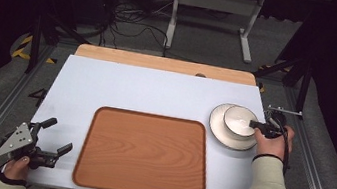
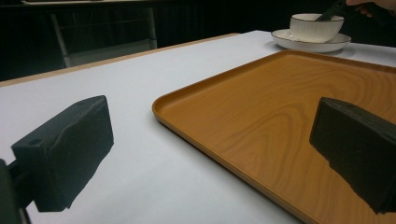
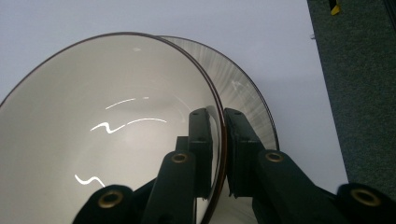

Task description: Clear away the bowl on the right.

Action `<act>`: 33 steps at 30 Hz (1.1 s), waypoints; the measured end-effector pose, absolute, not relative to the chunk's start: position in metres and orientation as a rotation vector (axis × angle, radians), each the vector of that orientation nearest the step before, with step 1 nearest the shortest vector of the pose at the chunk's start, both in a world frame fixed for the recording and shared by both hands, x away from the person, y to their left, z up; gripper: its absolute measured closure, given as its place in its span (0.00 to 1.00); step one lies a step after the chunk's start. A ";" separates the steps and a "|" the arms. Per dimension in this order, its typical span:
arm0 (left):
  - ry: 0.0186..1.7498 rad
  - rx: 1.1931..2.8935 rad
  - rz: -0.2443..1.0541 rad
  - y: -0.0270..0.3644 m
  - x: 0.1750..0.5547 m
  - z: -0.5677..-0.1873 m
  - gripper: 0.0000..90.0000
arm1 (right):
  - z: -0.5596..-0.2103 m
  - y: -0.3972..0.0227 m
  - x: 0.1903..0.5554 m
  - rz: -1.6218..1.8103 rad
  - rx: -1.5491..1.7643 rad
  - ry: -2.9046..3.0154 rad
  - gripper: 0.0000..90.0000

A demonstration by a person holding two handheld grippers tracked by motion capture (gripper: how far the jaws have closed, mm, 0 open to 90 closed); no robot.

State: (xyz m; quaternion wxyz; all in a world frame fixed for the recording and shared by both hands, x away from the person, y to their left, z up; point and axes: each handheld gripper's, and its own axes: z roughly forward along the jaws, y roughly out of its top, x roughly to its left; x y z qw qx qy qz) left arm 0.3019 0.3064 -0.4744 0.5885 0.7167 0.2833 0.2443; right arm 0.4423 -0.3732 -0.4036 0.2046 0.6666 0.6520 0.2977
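One bowl (image 1: 239,121), one plate (image 1: 218,131), one tray (image 1: 143,153), two grippers.

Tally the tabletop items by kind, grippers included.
Bowl: 1, white, pinched at its rim by the right gripper
Plate: 1, white, under the bowl
Tray: 1, wooden
Grippers: 2, the left gripper open near the tray
Total: 5
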 end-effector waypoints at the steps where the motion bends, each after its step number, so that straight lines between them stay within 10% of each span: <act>1: 0.661 1.665 0.571 0.306 0.302 -0.475 0.00 | -0.403 -0.373 0.442 0.833 1.861 1.816 0.91; 33: 0.660 1.670 0.572 0.306 0.302 -0.474 0.00 | -0.348 -0.364 0.430 0.845 1.886 1.846 0.89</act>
